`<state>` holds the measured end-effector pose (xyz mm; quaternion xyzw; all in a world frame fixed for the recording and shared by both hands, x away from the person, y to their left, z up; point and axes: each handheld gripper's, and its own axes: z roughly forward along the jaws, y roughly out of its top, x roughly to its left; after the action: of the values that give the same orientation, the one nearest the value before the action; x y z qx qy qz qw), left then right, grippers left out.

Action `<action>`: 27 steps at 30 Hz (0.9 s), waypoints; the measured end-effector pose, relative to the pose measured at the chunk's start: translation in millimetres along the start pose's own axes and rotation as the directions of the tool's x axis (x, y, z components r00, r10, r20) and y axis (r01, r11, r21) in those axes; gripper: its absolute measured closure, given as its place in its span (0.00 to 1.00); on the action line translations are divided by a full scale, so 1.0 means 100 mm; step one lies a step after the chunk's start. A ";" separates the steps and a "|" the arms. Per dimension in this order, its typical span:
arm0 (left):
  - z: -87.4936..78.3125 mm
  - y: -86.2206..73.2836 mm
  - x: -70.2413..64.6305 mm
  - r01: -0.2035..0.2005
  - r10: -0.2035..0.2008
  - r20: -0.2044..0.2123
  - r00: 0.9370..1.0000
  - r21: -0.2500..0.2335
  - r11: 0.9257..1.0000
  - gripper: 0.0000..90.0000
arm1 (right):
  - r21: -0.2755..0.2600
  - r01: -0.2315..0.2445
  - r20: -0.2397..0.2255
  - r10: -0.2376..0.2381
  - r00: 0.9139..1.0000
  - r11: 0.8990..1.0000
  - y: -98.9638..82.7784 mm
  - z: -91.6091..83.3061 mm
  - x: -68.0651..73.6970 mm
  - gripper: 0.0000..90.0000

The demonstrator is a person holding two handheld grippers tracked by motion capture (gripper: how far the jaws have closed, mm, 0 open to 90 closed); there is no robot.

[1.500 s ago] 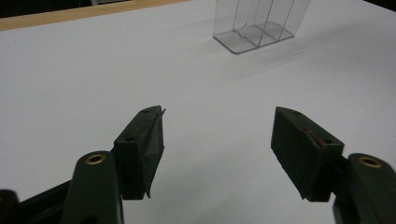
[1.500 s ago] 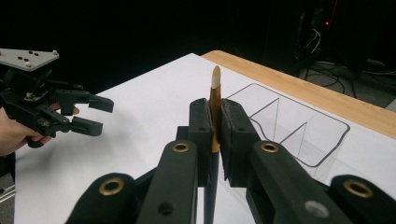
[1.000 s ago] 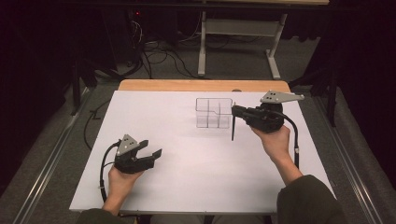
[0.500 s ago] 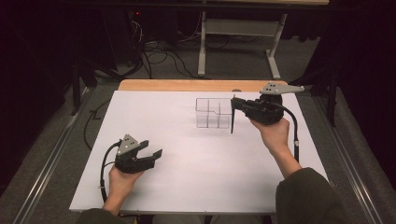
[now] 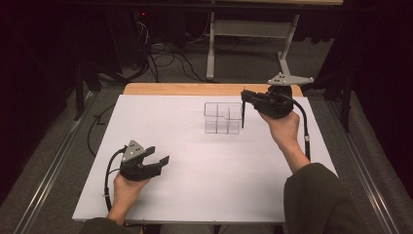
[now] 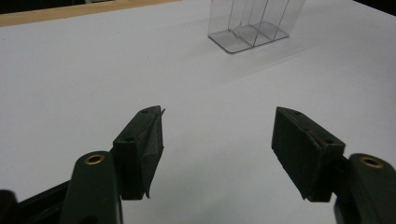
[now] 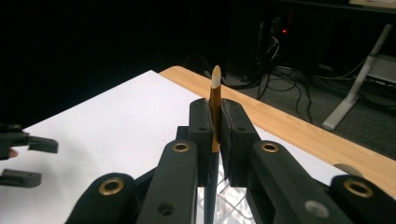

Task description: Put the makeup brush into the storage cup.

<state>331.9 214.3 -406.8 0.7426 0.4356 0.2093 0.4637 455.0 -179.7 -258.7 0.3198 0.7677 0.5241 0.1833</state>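
A clear plastic box (image 5: 223, 117) with several compartments stands on the white table top (image 5: 160, 122), toward the far middle. My right gripper (image 5: 246, 95) hovers at the box's right edge, shut on a thin dark stick (image 5: 242, 116) that hangs straight down. In the right gripper view the stick (image 7: 215, 88) rises between the pads with a gold band and a pale tip. Whether its lower end is inside the box I cannot tell. My left gripper (image 5: 158, 160) rests near the front left, open, with nothing between its jaws (image 6: 217, 135). The box (image 6: 252, 23) lies well ahead of it.
A wooden strip (image 5: 195, 88) runs along the table's far edge. Beyond it, a white metal frame (image 5: 248, 29) and loose cables (image 5: 165, 58) lie on the dark floor. Metal rails (image 5: 53, 161) flank the table.
My right gripper has risen and shifted toward the far right with the stick still clamped in it. The left gripper has stayed put.
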 end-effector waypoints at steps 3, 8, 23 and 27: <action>0.00 0.00 -0.01 -0.003 0.003 0.001 1.000 0.000 1.000 0.38 | 0.000 -0.005 0.015 0.005 1.000 1.000 0.00 0.05 -0.03 0.96; 0.00 0.00 0.00 -0.001 0.001 0.001 1.000 0.000 1.000 0.38 | -0.004 -0.010 0.031 0.010 0.999 1.000 0.01 0.11 -0.06 0.96; -0.01 0.00 0.00 -0.004 0.004 -0.002 1.000 -0.004 1.000 0.38 | -0.004 -0.004 0.063 0.004 0.998 1.000 0.01 0.28 -0.10 0.96; -0.01 0.00 -0.01 -0.005 0.005 -0.002 1.000 -0.004 1.000 0.38 | -0.004 -0.003 0.070 0.003 0.998 1.000 0.03 0.31 -0.10 0.96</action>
<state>330.9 214.2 -406.2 0.7425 0.4336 0.2121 0.4644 482.7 -164.2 -268.4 0.3389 0.7592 0.5145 0.2100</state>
